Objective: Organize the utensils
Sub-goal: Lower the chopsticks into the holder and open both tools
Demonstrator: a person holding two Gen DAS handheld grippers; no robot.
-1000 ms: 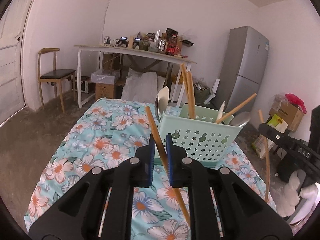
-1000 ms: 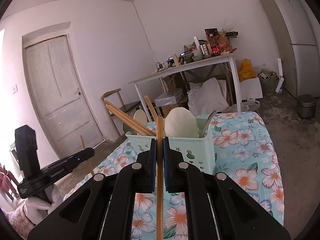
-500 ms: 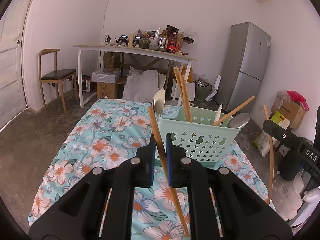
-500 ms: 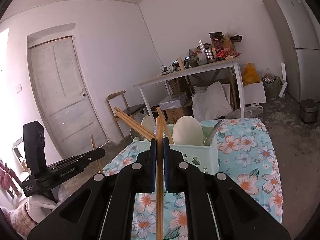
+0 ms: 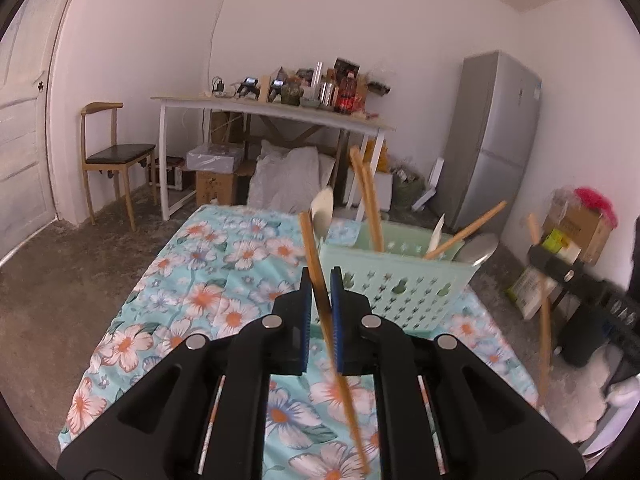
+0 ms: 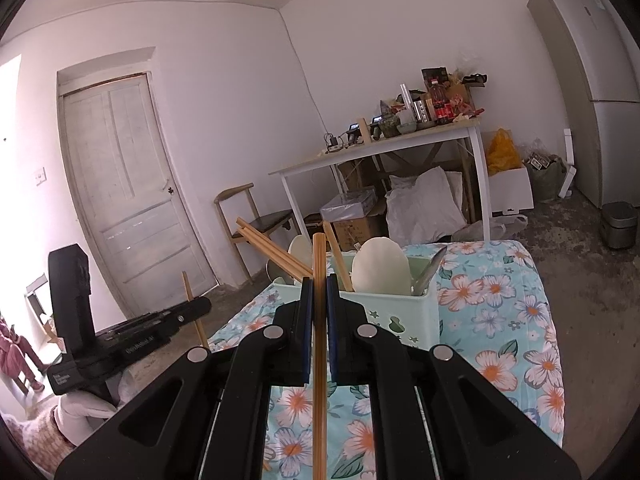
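A mint-green perforated utensil basket (image 5: 400, 284) stands on the floral tablecloth (image 5: 224, 264) and holds several wooden chopsticks, white spoons and a metal spoon. My left gripper (image 5: 320, 280) is shut on a wooden chopstick (image 5: 314, 252) that slants up just before the basket's near left corner. My right gripper (image 6: 319, 288) is shut on another wooden chopstick (image 6: 319, 256), held upright in front of the basket (image 6: 400, 316). The right gripper with its chopstick also shows in the left wrist view (image 5: 544, 296), off the table's right side. The left gripper shows in the right wrist view (image 6: 192, 308), at left.
A white table (image 5: 272, 108) loaded with bottles and clutter stands at the back wall, with boxes and sacks under it. A wooden chair (image 5: 116, 152) is at left, a grey fridge (image 5: 496, 140) at right, a white door (image 6: 128, 184) beyond the table's left side.
Both grippers have risen and drawn back slightly from the basket, each still holding its chopstick. The basket sits lower and a bit farther in both views.
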